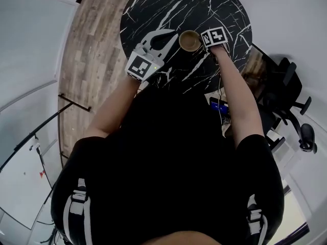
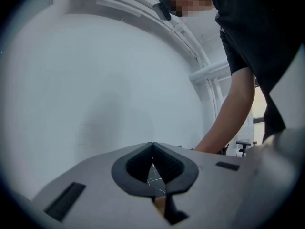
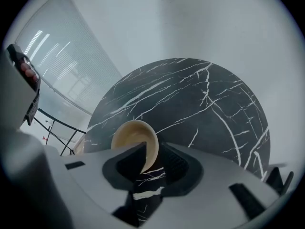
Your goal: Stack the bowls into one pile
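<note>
The small round beige bowl (image 1: 190, 41) sits upright on the round black, white-veined marble table (image 1: 219, 4), at the upper middle of the head view. Its rim stands between the spread jaws of the right gripper (image 3: 153, 151). To the bowl's left, the left gripper (image 2: 152, 146) has its jaw tips pressed together.

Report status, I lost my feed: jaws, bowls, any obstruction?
Left gripper shut, empty. Right gripper open, jaws straddling rim of tan bowl. Bowl on the marble table; no other bowl in view. Nothing in the way.
</note>
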The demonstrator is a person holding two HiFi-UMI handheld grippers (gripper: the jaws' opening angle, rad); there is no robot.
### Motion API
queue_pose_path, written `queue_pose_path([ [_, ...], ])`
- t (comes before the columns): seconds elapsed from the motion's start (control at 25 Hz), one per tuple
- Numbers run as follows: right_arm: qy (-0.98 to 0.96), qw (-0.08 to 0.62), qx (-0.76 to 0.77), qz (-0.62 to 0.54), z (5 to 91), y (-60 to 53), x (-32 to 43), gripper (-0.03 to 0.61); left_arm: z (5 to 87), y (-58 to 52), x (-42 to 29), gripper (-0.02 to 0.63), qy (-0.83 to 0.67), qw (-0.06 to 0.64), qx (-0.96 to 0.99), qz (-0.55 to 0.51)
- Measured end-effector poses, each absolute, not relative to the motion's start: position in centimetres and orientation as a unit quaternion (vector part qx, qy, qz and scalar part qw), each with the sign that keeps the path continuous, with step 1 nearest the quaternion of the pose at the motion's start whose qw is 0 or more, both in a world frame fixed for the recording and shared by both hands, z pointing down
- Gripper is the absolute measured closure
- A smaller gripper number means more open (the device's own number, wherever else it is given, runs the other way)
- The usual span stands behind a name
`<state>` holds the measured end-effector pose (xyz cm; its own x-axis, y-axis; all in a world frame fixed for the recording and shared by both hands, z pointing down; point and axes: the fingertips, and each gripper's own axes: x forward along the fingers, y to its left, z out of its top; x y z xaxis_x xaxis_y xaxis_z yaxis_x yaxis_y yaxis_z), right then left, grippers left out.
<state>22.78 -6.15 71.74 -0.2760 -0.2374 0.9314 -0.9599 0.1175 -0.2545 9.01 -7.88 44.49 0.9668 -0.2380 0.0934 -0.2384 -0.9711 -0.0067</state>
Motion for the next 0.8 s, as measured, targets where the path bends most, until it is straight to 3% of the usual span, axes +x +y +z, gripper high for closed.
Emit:
queue_pose_path([
  [0.2, -0.667, 0.34, 0.476, 0.461, 69.0, -6.1, 23.3, 0.479, 44.4, -7.6, 9.7, 0.609, -0.118, 0.0, 0.992, 0.052],
  [0.52, -0.752, 0.228, 0.49, 0.377, 57.8, -5.3, 20.5, 0.472, 43.2, -7.2, 11.2, 0.609, -0.116, -0.004, 0.991, 0.064],
  [0.8, -0.795, 0.109, 0.539, 0.255, 46.8, -3.4, 20.4, 0.565, 41.2, -5.5, 12.8, 0.609, -0.098, -0.017, 0.993, 0.059],
])
